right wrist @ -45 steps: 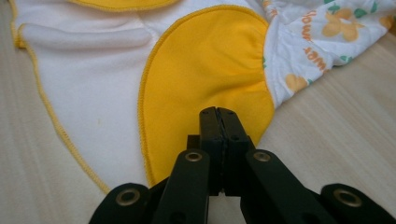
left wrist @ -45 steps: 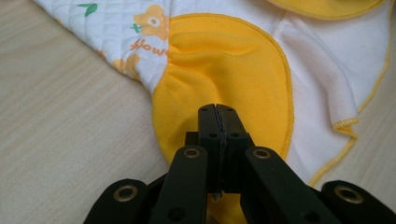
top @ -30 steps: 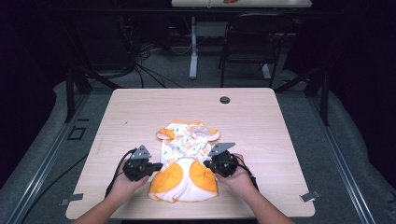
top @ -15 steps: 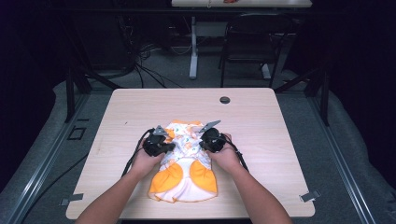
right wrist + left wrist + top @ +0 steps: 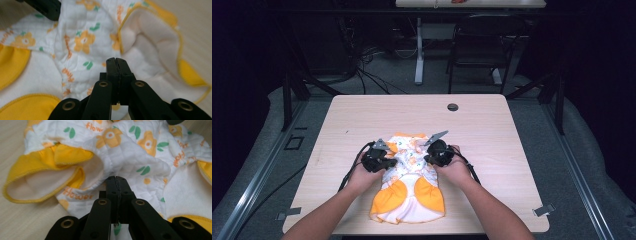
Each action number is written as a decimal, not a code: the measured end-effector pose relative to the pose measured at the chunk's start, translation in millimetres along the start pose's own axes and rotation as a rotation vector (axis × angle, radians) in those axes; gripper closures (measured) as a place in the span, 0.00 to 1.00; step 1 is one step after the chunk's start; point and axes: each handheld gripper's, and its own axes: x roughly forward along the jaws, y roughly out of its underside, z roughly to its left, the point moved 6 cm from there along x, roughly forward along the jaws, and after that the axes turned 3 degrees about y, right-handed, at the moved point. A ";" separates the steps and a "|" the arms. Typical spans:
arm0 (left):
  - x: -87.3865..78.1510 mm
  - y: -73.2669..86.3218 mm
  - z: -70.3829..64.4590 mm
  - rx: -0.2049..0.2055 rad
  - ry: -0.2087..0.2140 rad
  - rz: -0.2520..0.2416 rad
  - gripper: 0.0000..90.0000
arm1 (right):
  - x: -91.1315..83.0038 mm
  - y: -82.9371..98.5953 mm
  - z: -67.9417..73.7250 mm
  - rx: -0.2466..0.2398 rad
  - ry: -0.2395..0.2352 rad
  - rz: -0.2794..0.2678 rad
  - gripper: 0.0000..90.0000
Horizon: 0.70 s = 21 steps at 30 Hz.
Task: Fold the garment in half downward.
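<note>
Small white garment (image 5: 408,185) with orange flowers, green leaves and yellow-orange panels, lying crumpled on the wooden bench (image 5: 492,145), nearer the person's edge than the far edge, roughly centred across the width. Yellow panels and a white hem toward the person, printed part farther off.

Left gripper (image 5: 384,161) at the garment's left side in the high view, held in the left hand (image 5: 359,176), resting on the printed cloth. In the left gripper view, left gripper (image 5: 116,179) with jaws pressed together, tips meeting a fold of printed cloth; pinching cloth or merely touching it, impossible to tell, though a scrap of green print shows low between the jaws. Just left of the tips, an open yellow-edged cuff (image 5: 47,183) with a white lining, the word "flower" printed below it.

Right gripper (image 5: 432,159) at the garment's right side in the high view, held in the right hand (image 5: 455,169), near the left gripper with a strip of printed cloth between them. In the right gripper view, right gripper (image 5: 116,60) likewise with jaws closed tip to tip, set against wrinkled printed cloth; any cloth caught between them not visible. To the right of the tips, another yellow-edged opening (image 5: 152,45) showing white lining, bare bench beyond it. Black cable (image 5: 349,167) trailing from the left gripper toward the person. Small dark round fitting (image 5: 453,107) near the bench's far edge, well apart from the garment
</note>
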 end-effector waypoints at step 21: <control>8.9 -48.0 53.3 -0.096 -0.107 -0.073 0.99 | 26.0 -43.4 -61.0 0.162 0.107 -0.015 0.98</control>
